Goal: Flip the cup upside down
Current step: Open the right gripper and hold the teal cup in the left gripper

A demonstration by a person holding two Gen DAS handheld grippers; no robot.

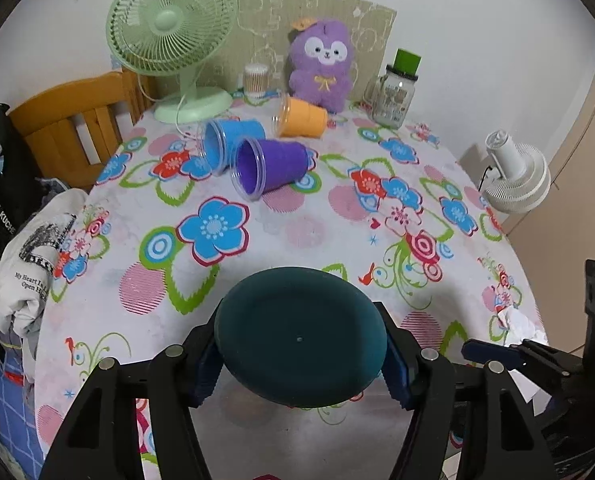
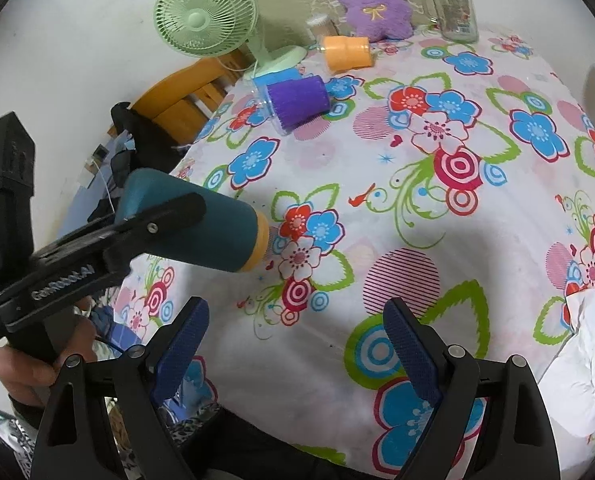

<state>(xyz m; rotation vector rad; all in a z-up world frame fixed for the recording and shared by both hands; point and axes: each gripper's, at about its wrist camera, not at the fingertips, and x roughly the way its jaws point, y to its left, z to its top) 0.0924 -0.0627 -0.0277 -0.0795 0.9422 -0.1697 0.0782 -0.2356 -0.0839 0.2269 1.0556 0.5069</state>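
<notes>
- The left hand-held gripper (image 1: 301,354) is clamped on the teal cup (image 1: 299,338), its blue pads pressing the cup's two sides; the cup's flat base faces the left wrist camera.
- From the right wrist view the same teal cup (image 2: 195,226) is held above the bench (image 2: 377,208), tilted, its orange-rimmed mouth pointing down and to the right, close to the flowered cloth near the bench's left edge.
- The right hand-held gripper (image 2: 299,356) stands open with nothing between its pads, low over the near part of the bench.
- The middle of the bench between the held cup and the far cups is bare cloth.
- Farther back, a purple cup (image 1: 271,170) lies on its side, touching a blue cup (image 1: 231,142), also on its side; an orange cup (image 1: 301,117) lies apart behind them.
- Along the far edge stand a green fan (image 1: 173,36), a purple plush toy (image 1: 323,66) and a glass jar (image 1: 395,94).
- Crumpled white paper (image 2: 585,364) lies at the right edge.
</notes>
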